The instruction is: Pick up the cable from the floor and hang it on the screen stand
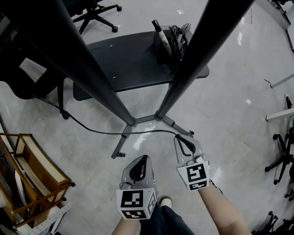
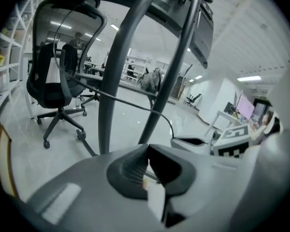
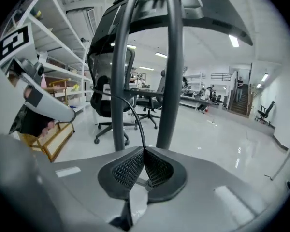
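A thin black cable [image 1: 103, 131] lies on the pale floor, running from the left past the foot of the screen stand [image 1: 144, 117]. Its near end rises into my right gripper [image 1: 179, 139], which is shut on it. In the right gripper view the cable [image 3: 137, 122] comes out from between the meeting pads of that gripper [image 3: 144, 150] and arcs up to the left, in front of the stand's two dark posts [image 3: 174, 71]. My left gripper [image 1: 143, 159] hangs beside it, a little lower left, jaws closed with nothing between them [image 2: 147, 148]. The left gripper view shows the cable [image 2: 125, 100] stretched across.
A black shelf [image 1: 132, 65] on the stand carries a bundle of cords [image 1: 175, 40]. An office chair [image 1: 95, 4] stands behind it. A wooden rack [image 1: 34, 175] sits at the lower left, and chair bases [image 1: 284, 155] at the right. My shoe [image 1: 164, 201] shows below the grippers.
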{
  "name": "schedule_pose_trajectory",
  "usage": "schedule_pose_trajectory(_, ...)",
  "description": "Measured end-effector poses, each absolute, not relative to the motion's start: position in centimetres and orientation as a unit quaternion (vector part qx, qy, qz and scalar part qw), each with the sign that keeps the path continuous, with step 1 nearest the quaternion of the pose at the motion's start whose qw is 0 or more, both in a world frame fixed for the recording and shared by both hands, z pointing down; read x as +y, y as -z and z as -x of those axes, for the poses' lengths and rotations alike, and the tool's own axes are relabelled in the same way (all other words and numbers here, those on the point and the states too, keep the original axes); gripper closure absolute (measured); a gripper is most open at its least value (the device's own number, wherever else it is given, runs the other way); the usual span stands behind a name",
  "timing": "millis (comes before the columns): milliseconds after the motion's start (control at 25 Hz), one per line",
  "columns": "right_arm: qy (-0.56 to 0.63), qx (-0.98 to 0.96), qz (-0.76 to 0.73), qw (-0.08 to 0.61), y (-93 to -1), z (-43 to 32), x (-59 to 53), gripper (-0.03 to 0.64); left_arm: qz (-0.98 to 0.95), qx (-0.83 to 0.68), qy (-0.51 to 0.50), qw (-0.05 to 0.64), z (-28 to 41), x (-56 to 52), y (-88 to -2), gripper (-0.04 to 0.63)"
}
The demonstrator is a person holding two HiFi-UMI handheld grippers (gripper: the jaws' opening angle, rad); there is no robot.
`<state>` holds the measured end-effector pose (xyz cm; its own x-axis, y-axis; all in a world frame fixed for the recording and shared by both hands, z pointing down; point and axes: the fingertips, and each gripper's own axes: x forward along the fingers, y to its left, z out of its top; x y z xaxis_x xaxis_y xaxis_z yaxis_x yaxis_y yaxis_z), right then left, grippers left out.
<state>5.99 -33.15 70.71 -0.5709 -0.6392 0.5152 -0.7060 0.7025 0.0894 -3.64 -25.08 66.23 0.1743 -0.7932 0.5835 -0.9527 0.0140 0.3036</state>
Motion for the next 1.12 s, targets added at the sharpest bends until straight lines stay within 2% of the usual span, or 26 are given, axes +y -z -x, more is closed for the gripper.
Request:
schedule_pose_trajectory(360,-0.057,-0.892,-0.414,0.174,-46.0,-11.1,-32.0,0.606,-0.724,-0.616,-0.104,0.291,-1.0,-26.3,-44.8,0.588)
schedule_pose_trajectory(680,-0.060,-0.909,-0.403,0.092,-24.6,-11.2,-32.0,0.606,-0.751,-0.599,-0.095,0.263,-3.1,-27.6,-26.3,0.588)
schedule_pose_trajectory(1120,0.074,-0.901,-0.428,-0.004,0.9,-9.6,-37.9,0.606,-0.792,-0.581,-0.067,0.178,-2.9,-34.0,-7.2,0.588)
